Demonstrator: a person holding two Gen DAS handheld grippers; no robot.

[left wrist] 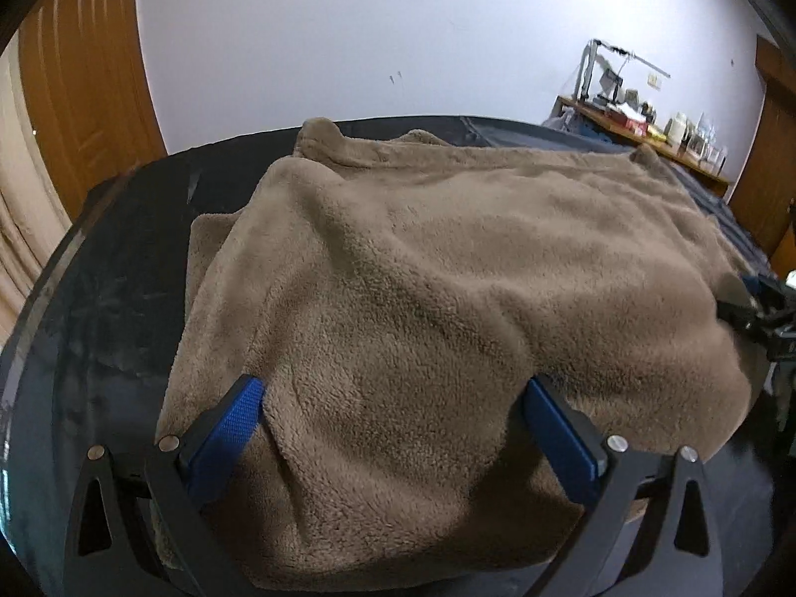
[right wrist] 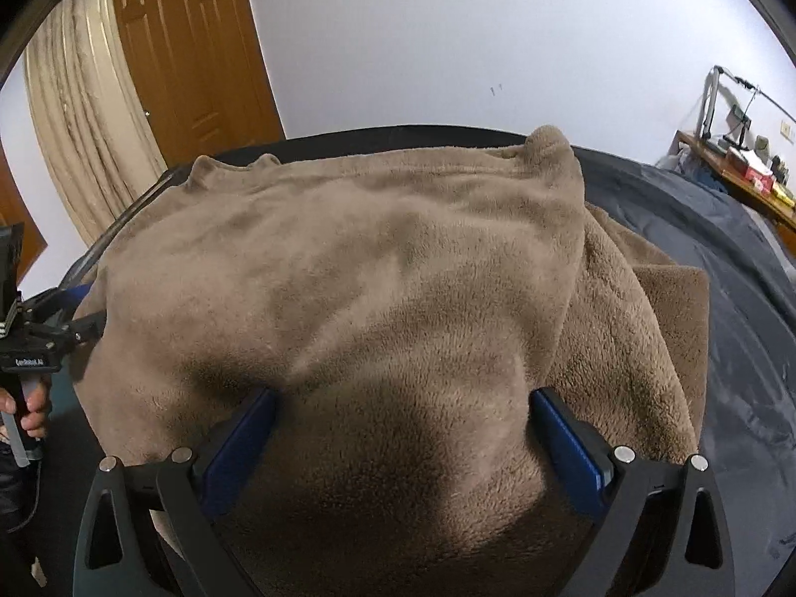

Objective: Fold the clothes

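We have the brown fleece garment [left wrist: 398, 273] spread over the dark surface [left wrist: 109, 258], which looks more like a covered bed than a bench. It fills the middle of both views, with its far edge running across the upper centre of each frame. A second layer of the same fleece shows under it, at the left in the left wrist view and at the right in the right wrist view, so we judge at least one fold is already made.

Our left tool [left wrist: 398, 408] sits at the bottom of its frame with its blue pads wide apart. The near hem bulges up between them, but nothing is pinched. Our right tool [right wrist: 403, 413] stands the same way: pads spread wide, cloth lying in the gap, nothing clamped.

We read this placing as deliberate: one tool at each end of the near edge, so that both can close on the hem at once and carry it evenly towards the far edge. In the right wrist view the left tool shows at the left edge with a hand [right wrist: 30, 408] on its handle; in the left wrist view the right tool shows at the right edge of the frame.

The thick pile may slip or bunch, so a deep bite seems wise.
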